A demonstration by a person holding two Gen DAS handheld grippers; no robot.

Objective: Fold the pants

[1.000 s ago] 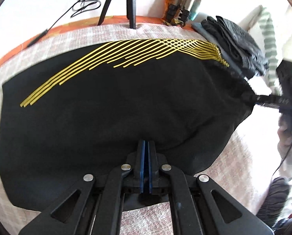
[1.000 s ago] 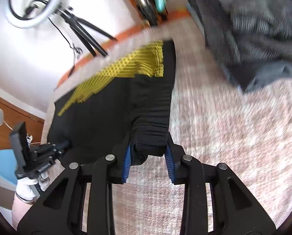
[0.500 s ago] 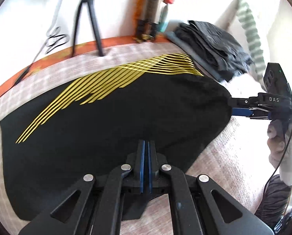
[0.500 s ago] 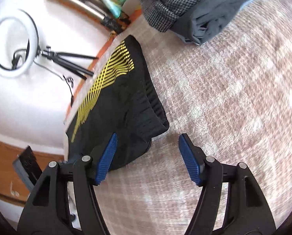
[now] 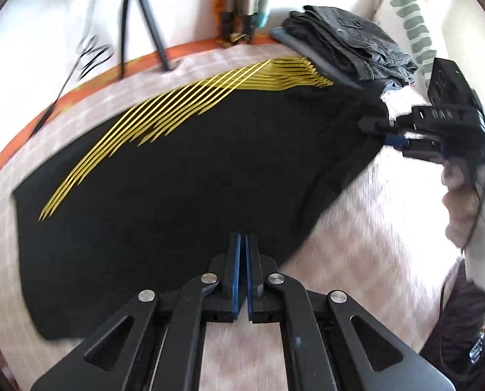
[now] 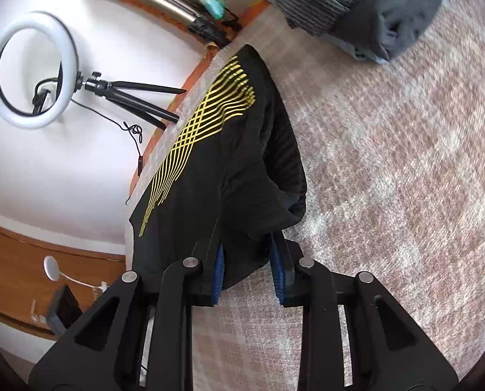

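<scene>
One bed cover (image 6: 389,169), pale pink with a check weave, fills most of both views and carries everything else. One pair of black pants (image 5: 184,202) with a fan of yellow stripes lies spread flat across it, reaching from just ahead of the left gripper to the far edge near the wall. One stack of folded dark clothes (image 5: 350,45) sits at the far corner of the cover, touching the striped end of the pants. One ring light (image 6: 34,68) on a small tripod stands by the white wall beyond the bed.

Two grippers are present. The left gripper (image 5: 243,270) has its jaws fully together; its tips sit over the near hem of the pants, and whether cloth is pinched between them cannot be told. The right gripper (image 6: 247,260) is closing, with a bunched fold at the waistband end of the pants between its blue pads and both pads against the cloth. In the left view the same gripper appears at the right corner of the pants, carried by one gloved hand (image 5: 470,195).
</scene>
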